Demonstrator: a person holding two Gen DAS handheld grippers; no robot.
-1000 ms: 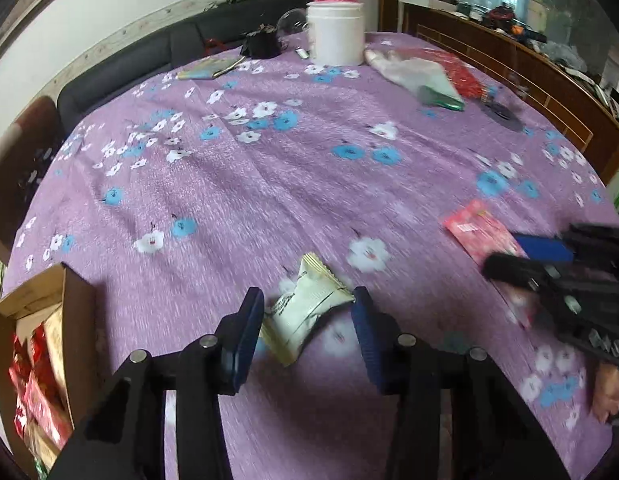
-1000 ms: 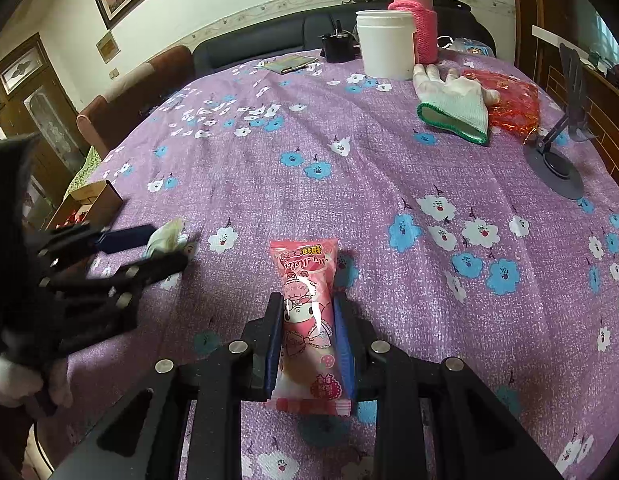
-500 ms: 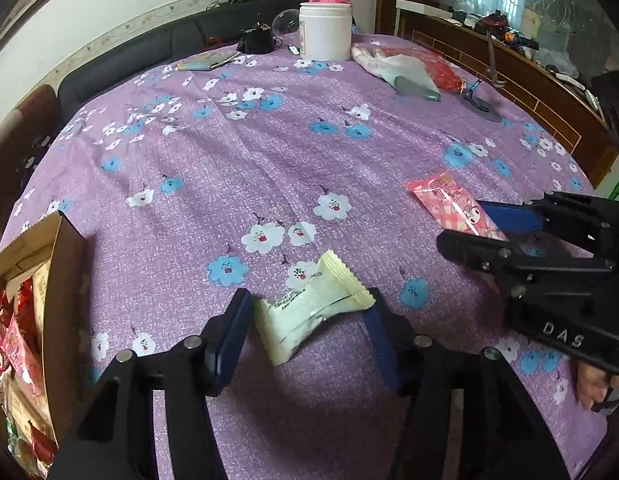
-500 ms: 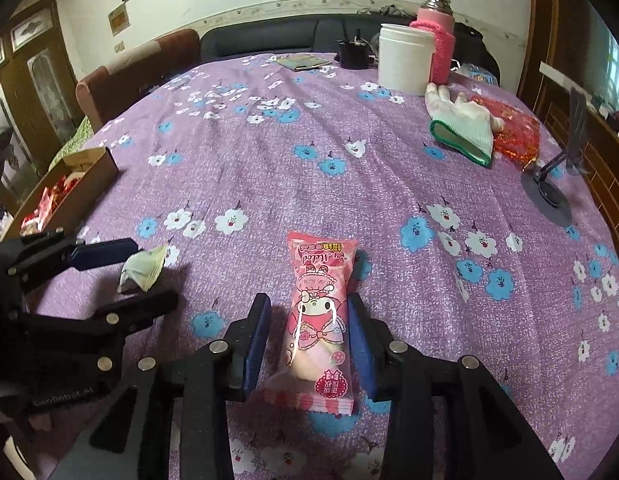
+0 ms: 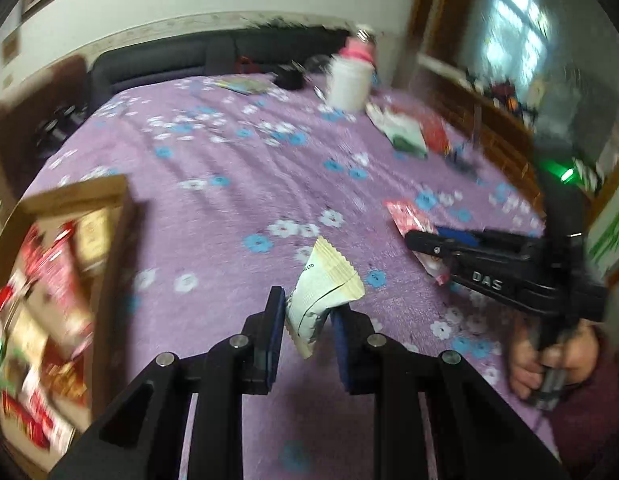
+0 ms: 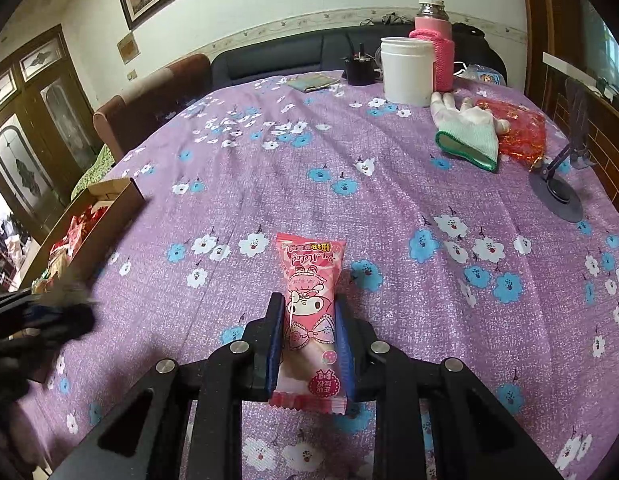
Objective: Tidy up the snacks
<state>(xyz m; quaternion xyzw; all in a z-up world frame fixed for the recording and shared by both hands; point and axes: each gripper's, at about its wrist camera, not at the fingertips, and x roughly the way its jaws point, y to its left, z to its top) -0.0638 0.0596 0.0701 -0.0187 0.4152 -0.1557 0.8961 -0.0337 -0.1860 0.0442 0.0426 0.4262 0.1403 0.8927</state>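
Your left gripper (image 5: 307, 314) closing on one pale green-white packet (image 5: 323, 292), crimped ends, lifted off purple floral tablecloth (image 5: 229, 184). Your right gripper (image 6: 309, 334) clamps one pink cartoon-print packet (image 6: 311, 312), resting on cloth. One cardboard box (image 6: 109, 204) at table's left edge, snacks inside.

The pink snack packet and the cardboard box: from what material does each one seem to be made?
The pink snack packet looks like thin plastic film with a slightly glossy finish: printed cartoon artwork, a crimped, serrated end seal. The cardboard box looks like plain brown corrugated cardboard, matte: raw brown walls and folded flaps; the fluting itself is too small to confirm.
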